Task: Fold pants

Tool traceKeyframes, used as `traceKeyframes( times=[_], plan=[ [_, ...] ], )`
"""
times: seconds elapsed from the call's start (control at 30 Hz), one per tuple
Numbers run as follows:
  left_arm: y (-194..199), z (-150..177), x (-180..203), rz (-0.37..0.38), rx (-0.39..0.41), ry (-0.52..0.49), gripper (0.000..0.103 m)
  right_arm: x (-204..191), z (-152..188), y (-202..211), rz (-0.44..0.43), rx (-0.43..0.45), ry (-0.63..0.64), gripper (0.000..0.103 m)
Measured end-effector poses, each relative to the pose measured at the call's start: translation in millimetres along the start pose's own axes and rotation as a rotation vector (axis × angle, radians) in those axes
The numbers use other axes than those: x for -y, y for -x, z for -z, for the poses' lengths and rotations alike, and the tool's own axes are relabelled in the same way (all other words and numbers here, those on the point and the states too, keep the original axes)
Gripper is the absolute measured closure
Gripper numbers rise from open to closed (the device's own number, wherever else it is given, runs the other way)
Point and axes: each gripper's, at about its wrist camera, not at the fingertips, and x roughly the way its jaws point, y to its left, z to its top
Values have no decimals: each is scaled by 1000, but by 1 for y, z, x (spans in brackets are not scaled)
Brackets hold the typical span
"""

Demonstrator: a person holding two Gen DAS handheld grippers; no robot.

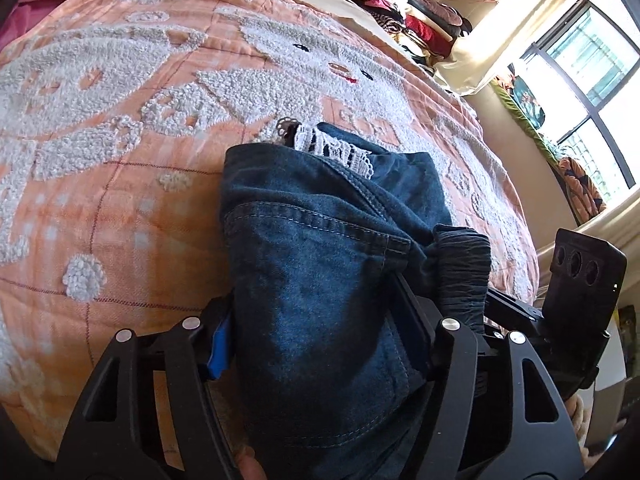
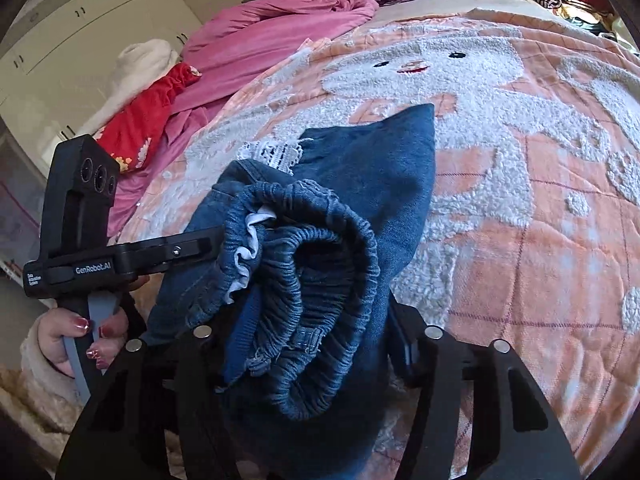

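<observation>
Dark blue denim pants (image 1: 320,248) with a white lace hem (image 1: 332,148) are bunched into a thick bundle over the orange bedspread (image 1: 120,200). My left gripper (image 1: 320,328) is shut on one end of the bundle. My right gripper (image 2: 312,340) is shut on the other end, where the elastic waistband (image 2: 320,280) rolls up in front of the camera. The bundle (image 2: 380,168) reaches away over the bedspread (image 2: 520,240). Each gripper shows in the other's view: the right one (image 1: 580,280) and the left one (image 2: 92,240), held by a hand.
The orange bedspread has a white fluffy rabbit pattern. A pink blanket (image 2: 280,28) and a red cloth (image 2: 152,116) lie at the far left of the bed. Piled clothes (image 1: 400,12) are stacked at the bed's far side. A window (image 1: 592,92) is to the right.
</observation>
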Motion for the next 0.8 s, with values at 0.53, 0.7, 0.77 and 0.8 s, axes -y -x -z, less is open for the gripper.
traceKeyframes(
  times=[0.53,0.7,0.77,0.8],
  plan=[
    [-14,-58,9,-100,71,-80,46,4,-59,-6,111,50,64,51],
    [-29,-51,-3,-138,28,-56,35,21,-51,-15,117,25,-17,38],
    [-28,-50,-4,-138,28,-50,34,23,-49,-14,116,28,-28,35],
    [-27,-49,-3,-144,29,-53,33,22,-48,-14,121,29,-27,34]
  ],
)
